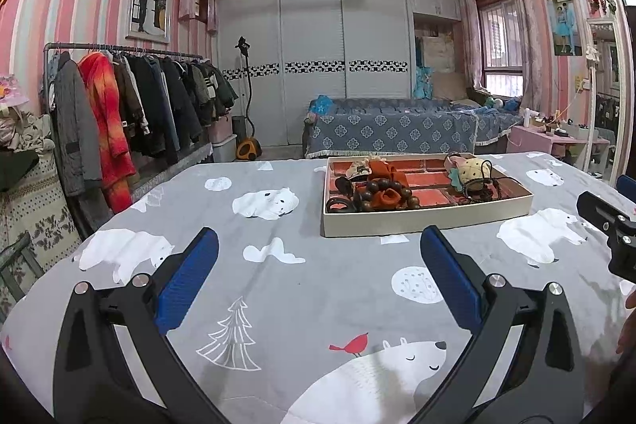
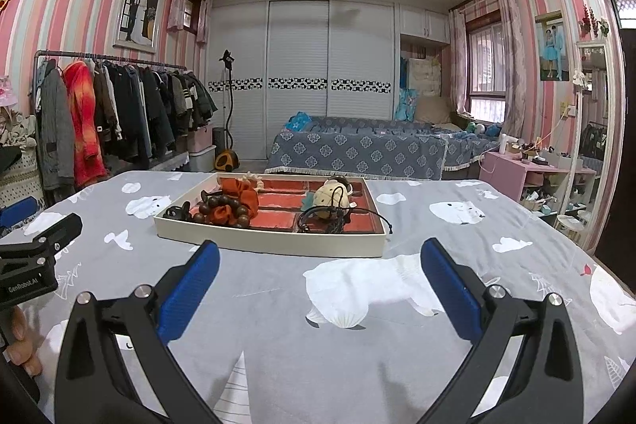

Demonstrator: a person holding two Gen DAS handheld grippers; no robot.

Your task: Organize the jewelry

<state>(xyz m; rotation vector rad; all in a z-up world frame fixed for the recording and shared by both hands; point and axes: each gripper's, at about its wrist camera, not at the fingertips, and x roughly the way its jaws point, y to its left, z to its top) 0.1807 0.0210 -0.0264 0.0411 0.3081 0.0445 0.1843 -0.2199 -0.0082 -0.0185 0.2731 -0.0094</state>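
Note:
A shallow cream tray [image 1: 421, 223] with red compartments lies on the bed, also in the right wrist view [image 2: 270, 243]. It holds a dark wooden bead bracelet [image 1: 383, 191] [image 2: 222, 211], orange fabric pieces [image 1: 387, 171] [image 2: 240, 195], a cream pineapple-shaped pouch [image 1: 471, 169] [image 2: 332, 197] and black cords [image 1: 483, 185] [image 2: 326, 219]. My left gripper [image 1: 318, 265] is open and empty, short of the tray's near left corner. My right gripper [image 2: 320, 267] is open and empty, just before the tray's near edge.
The grey polar-bear bedspread [image 1: 278, 297] [image 2: 357, 324] covers the surface. A clothes rack [image 1: 131, 98] stands left, a blue-covered sofa [image 1: 397, 130] beyond, and a pink side table [image 2: 516, 165] to the right. The other gripper shows at the right edge of the left wrist view [image 1: 612, 229].

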